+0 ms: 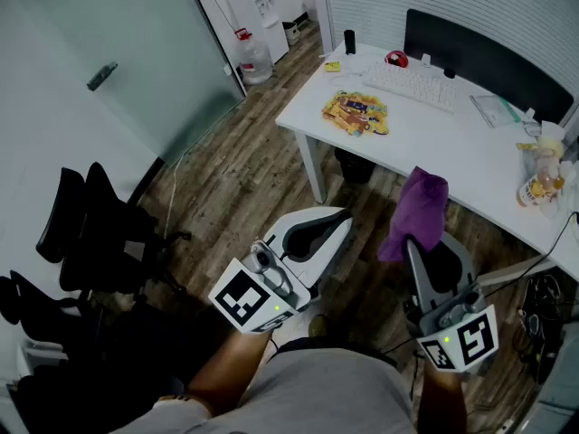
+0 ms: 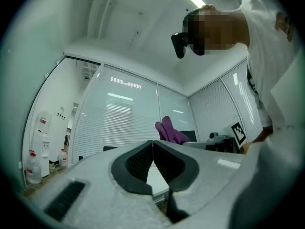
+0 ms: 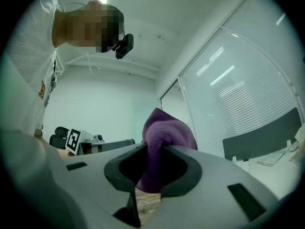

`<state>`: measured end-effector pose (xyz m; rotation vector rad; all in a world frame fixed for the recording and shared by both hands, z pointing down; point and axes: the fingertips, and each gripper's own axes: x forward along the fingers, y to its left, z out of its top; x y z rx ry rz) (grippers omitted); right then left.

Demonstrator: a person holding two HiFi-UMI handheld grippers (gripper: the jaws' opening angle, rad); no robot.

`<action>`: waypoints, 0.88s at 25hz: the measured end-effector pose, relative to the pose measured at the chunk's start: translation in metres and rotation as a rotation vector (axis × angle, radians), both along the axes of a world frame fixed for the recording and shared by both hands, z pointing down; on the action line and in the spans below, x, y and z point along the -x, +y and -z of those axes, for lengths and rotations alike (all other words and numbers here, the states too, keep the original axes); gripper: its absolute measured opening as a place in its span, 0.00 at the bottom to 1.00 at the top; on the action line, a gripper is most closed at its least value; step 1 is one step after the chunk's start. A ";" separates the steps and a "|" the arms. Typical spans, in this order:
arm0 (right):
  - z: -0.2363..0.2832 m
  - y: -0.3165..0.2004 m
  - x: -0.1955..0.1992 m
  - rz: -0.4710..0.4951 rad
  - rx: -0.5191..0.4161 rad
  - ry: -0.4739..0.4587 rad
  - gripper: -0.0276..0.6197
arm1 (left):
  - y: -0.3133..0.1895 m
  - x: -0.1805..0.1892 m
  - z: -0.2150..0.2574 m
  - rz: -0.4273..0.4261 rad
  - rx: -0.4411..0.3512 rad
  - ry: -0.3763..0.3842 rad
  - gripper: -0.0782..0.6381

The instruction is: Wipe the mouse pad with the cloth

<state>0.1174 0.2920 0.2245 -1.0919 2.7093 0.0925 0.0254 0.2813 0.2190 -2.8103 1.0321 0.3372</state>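
Clamping one purple cloth between its jaws, the right gripper holds it raised, clear of the desk. Left gripper: jaws pressed together, nothing between them. One mouse pad lies on the desk at 1 o'clock in the head view, one keyboard at its 2 o'clock.

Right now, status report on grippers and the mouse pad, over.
Left gripper shut, empty. Right gripper shut on purple cloth, short of the desk. Mouse pad bare, path clear.
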 end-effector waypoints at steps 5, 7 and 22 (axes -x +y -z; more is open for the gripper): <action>-0.002 0.002 -0.001 -0.001 -0.001 -0.001 0.15 | 0.002 0.000 -0.003 0.004 0.004 0.000 0.13; -0.001 0.002 -0.001 0.002 0.003 -0.007 0.15 | 0.002 0.000 -0.002 0.006 0.003 -0.001 0.13; -0.002 -0.008 -0.030 0.054 0.009 -0.018 0.15 | -0.004 -0.014 -0.002 0.089 -0.006 -0.001 0.13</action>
